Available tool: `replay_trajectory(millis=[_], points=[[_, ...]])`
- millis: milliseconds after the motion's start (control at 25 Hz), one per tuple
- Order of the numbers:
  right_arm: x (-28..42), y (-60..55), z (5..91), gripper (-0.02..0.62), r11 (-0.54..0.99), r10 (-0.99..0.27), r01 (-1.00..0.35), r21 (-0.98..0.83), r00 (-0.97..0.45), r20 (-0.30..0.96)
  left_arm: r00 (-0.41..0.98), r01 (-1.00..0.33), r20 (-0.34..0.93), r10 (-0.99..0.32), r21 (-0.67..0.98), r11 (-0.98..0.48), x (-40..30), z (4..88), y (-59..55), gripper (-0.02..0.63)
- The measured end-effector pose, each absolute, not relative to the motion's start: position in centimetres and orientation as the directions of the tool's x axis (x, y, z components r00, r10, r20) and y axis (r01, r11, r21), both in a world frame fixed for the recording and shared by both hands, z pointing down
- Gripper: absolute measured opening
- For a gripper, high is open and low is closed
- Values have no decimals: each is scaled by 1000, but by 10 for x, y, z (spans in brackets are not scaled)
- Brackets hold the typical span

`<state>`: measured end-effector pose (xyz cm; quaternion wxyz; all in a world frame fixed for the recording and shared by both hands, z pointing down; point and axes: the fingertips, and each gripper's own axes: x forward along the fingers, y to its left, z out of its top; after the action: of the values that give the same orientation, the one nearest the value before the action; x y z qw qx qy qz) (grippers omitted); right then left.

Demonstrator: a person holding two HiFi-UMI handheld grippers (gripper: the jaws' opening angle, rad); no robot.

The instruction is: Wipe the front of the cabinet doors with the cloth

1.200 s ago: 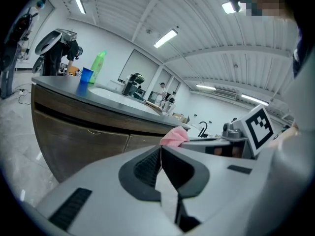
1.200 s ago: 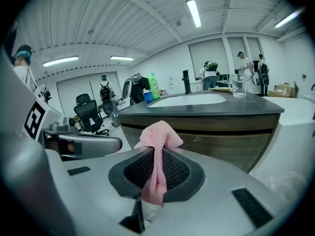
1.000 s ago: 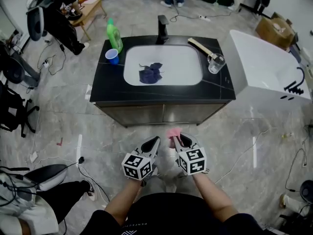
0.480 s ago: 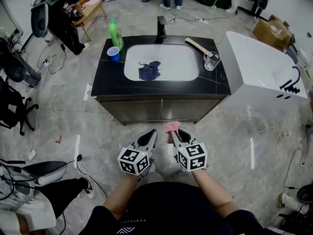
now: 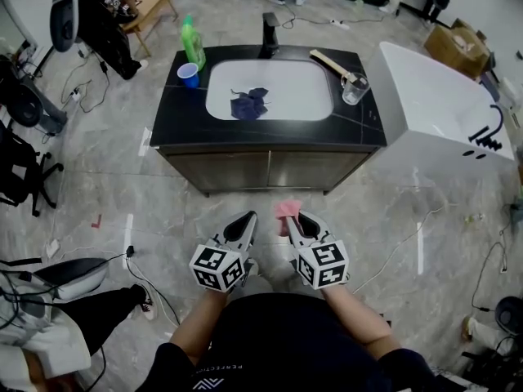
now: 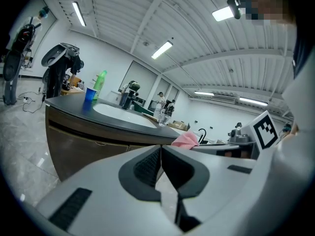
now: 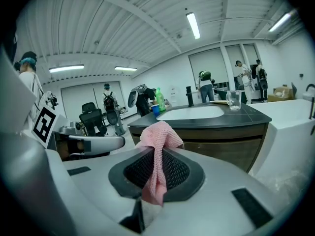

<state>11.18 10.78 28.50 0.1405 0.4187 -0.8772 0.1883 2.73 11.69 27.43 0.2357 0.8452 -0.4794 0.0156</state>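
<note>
Firmly pinched at its middle by the clamped jaws of right gripper (image 5: 298, 218): soft, light pink cloth (image 5: 286, 210), likely floppy. Left gripper (image 5: 247, 218) closed on nothing. Cabinet doors (image 5: 270, 170) well ahead.

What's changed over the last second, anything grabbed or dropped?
Nothing grabbed or released. The view drifted, so the cabinet doors sit higher in frame. The right gripper still clamps the pink cloth, the left gripper stays shut and empty, both short of them.
</note>
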Motion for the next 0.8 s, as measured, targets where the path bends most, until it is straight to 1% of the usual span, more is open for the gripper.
replay_trajectory(millis=[280,800], points=[[107,126,298,54,606,-648,-767,-212,-630,427,536,-822,273,-799,385,-420,30,280,132,9],[113,131,307,52,580,-644,-775,-252,-626,441,537,-822,290,-792,390,-414,32,289,141,9]])
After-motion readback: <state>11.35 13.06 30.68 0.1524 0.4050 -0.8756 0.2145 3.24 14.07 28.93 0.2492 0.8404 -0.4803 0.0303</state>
